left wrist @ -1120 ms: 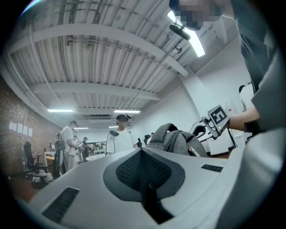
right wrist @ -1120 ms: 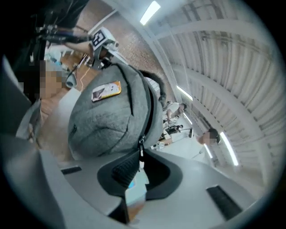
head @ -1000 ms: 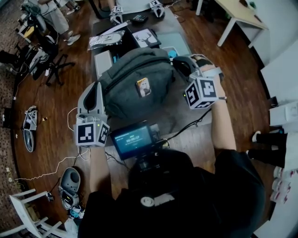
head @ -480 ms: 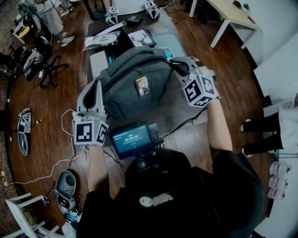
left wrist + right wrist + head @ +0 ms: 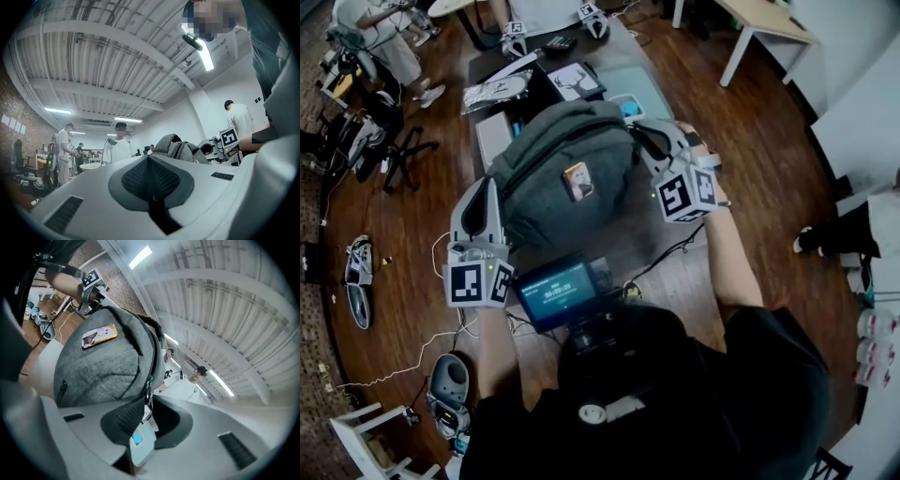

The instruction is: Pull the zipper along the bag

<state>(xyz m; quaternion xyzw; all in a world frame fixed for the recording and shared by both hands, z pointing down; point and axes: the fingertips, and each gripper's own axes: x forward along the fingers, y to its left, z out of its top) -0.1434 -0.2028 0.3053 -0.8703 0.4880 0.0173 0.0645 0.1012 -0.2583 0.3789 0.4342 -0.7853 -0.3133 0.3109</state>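
My right gripper (image 5: 149,403) has just been opening; its jaws stand spread round the zipper pull (image 5: 147,390) on the grey bag (image 5: 98,366) just ahead. My left gripper (image 5: 149,158), pressed together, sits at the bag's far edge, with open room beyond.

Upper centre of the head view, on a grey tabletop (image 5: 666,234): white card printed with a black deer head (image 5: 575,81), crinkled silver foil pouch (image 5: 495,90) to its left, pale blue-green flat pad (image 5: 630,86) to its right. Light wooden table with white legs (image 5: 769,21) upper right; pair of shoes (image 5: 358,281) on the brown wooden floor (image 5: 403,216) at left
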